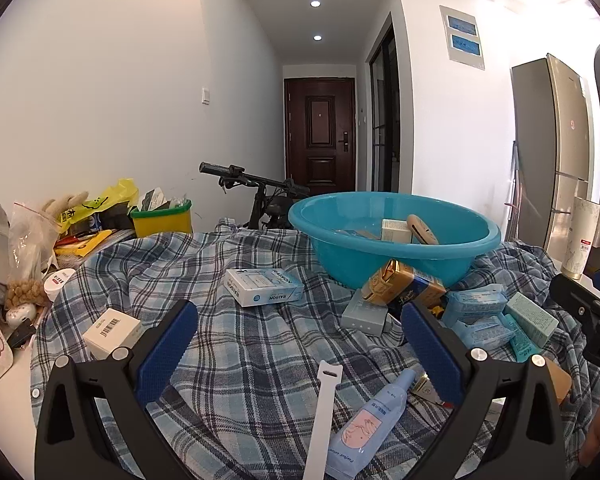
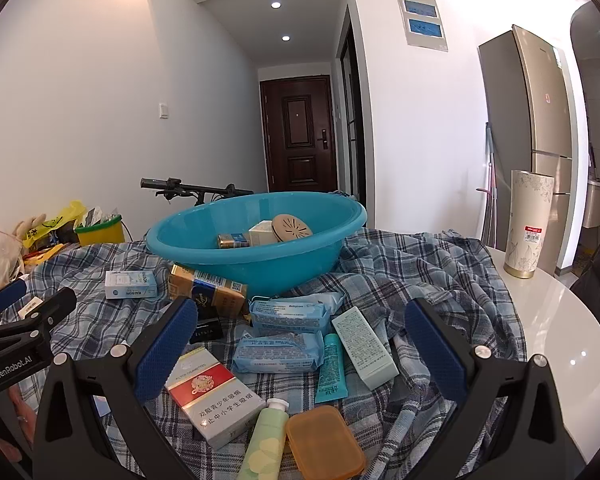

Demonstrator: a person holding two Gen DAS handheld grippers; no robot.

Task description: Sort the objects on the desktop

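Note:
A blue plastic basin (image 1: 392, 236) (image 2: 256, 240) stands on a plaid cloth (image 1: 236, 344) and holds a few small boxes and a tan oval item (image 2: 291, 227). Loose items lie around it: a RAISON box (image 1: 265, 286) (image 2: 131, 284), a gold carton (image 1: 400, 286) (image 2: 206, 292), wipe packs (image 2: 288, 314), a mint box (image 2: 364, 348), a red and white carton (image 2: 212, 396), an orange case (image 2: 324, 444), a blue tube (image 1: 370, 424), a white strap (image 1: 324, 412). My left gripper (image 1: 296, 344) is open and empty over the cloth. My right gripper (image 2: 300, 344) is open and empty above the wipe packs.
A white box (image 1: 112, 330) lies at the cloth's left. Clutter with a yellow-green bin (image 1: 162, 220) and bags sits at the far left. A tall patterned cup (image 2: 528, 224) stands on the white tabletop (image 2: 560, 320) at right. A bicycle handlebar (image 1: 252, 180) is behind.

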